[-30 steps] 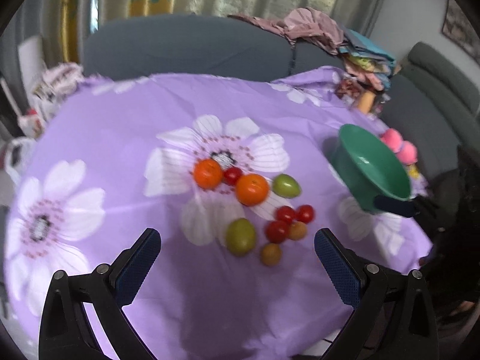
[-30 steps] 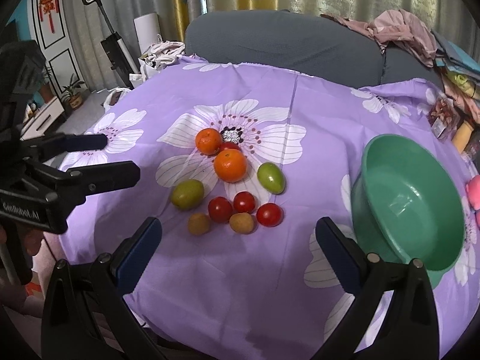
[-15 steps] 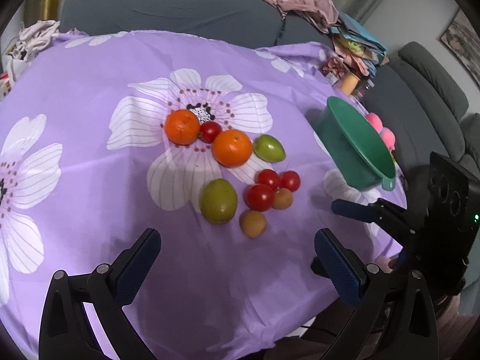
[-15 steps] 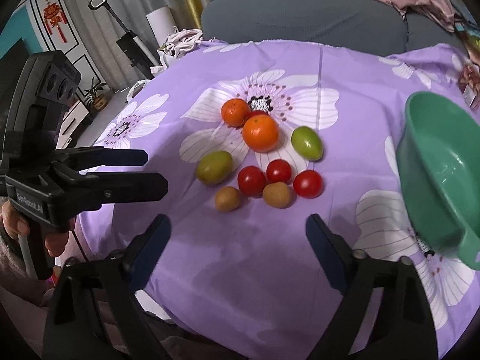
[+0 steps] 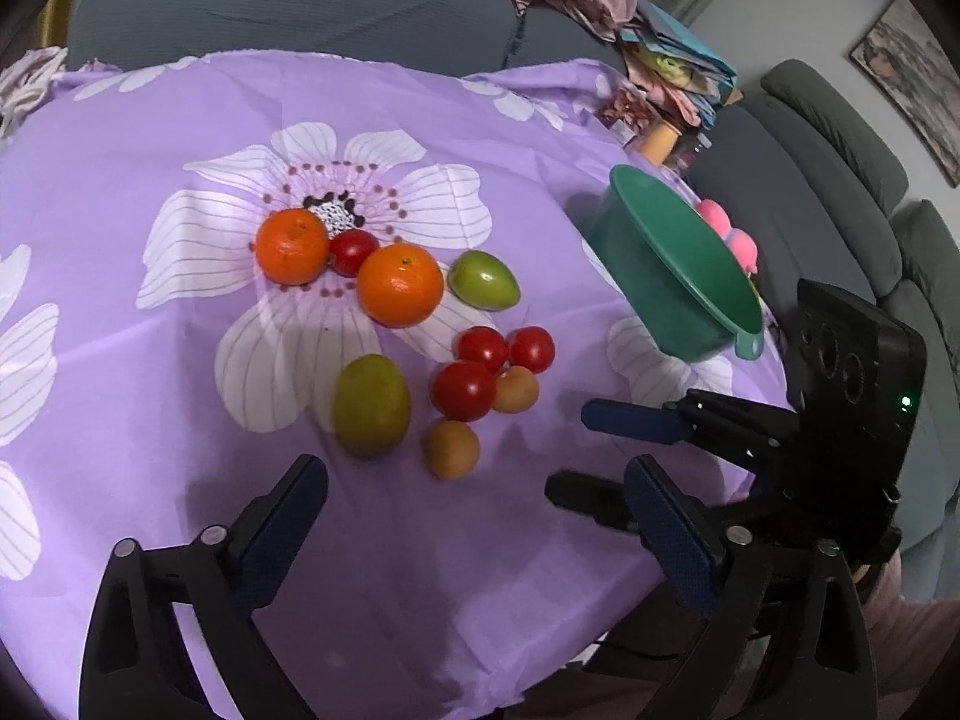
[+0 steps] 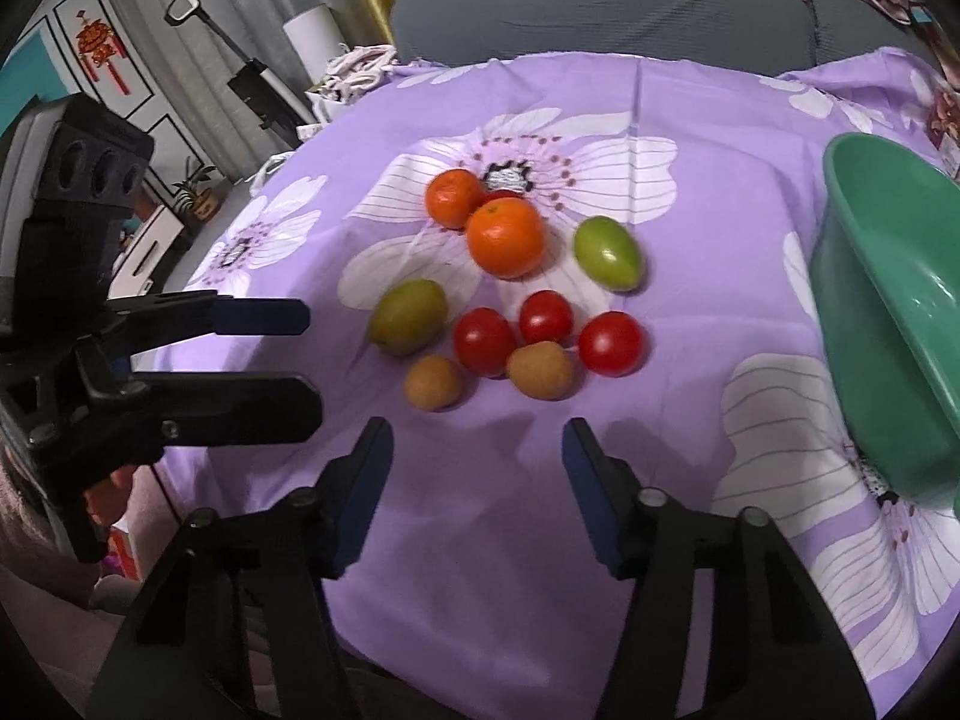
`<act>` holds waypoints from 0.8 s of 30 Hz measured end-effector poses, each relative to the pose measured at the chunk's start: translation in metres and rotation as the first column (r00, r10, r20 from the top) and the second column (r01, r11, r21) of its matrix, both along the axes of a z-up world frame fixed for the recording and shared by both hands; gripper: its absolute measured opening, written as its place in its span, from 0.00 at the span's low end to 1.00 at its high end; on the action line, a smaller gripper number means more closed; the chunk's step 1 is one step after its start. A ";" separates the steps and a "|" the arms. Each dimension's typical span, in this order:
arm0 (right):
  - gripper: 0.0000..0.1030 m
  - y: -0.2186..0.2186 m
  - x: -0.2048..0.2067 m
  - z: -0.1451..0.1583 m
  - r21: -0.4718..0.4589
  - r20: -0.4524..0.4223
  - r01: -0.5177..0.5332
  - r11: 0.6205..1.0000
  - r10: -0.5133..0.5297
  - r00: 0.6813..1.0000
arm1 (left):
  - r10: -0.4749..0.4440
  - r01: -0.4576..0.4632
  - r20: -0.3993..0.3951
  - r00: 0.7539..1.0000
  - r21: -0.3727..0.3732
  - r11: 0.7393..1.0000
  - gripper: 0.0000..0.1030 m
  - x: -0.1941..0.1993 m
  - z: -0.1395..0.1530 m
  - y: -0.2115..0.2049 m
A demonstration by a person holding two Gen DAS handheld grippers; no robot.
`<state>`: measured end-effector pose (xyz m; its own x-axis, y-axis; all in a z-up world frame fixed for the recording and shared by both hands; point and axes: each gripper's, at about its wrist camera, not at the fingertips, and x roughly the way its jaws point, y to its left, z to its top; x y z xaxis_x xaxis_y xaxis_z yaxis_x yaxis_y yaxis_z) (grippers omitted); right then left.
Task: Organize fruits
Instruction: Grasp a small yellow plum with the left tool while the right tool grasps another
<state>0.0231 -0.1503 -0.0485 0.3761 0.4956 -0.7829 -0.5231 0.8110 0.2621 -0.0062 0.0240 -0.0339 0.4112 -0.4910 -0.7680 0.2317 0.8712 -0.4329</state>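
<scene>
My right hand-held gripper (image 6: 477, 483) sits at lower centre, jaws moderately wide and empty, aligned toward the brown fruits (image 6: 539, 369) just beyond. My left hand-held gripper (image 5: 474, 531) is wide and empty. The fruits cluster mid-frame on the desk (image 6: 480, 570); oranges (image 6: 505, 236) lie farthest. The green bowl (image 6: 888, 324), at right edge, presumably receives them.

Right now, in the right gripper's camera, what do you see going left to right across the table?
Left gripper → olive-green fruit → big orange → bright green fruit → green bowl.
</scene>
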 end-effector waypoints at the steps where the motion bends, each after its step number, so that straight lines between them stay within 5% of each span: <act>1: 0.51 -0.002 0.002 -0.001 -0.006 0.000 0.007 1.000 -0.007 1.000 | -0.003 0.003 -0.006 1.000 -0.001 1.000 0.86 0.001 -0.001 -0.001; 20: 0.34 0.000 0.036 -0.014 -0.052 -0.006 0.007 0.999 -0.008 1.000 | -0.070 0.076 -0.055 0.996 0.119 0.990 0.64 0.017 -0.030 -0.023; 24: 0.31 0.004 0.040 -0.016 -0.057 -0.012 -0.007 0.998 0.006 1.000 | -0.067 0.074 -0.056 0.996 0.144 0.987 0.46 0.021 -0.033 -0.026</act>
<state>0.0629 -0.1462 -0.0641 0.3634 0.4527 -0.8143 -0.5256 0.8213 0.2220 0.0143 -0.0016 -0.0671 0.3378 -0.3988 -0.8526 0.2754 0.9081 -0.3156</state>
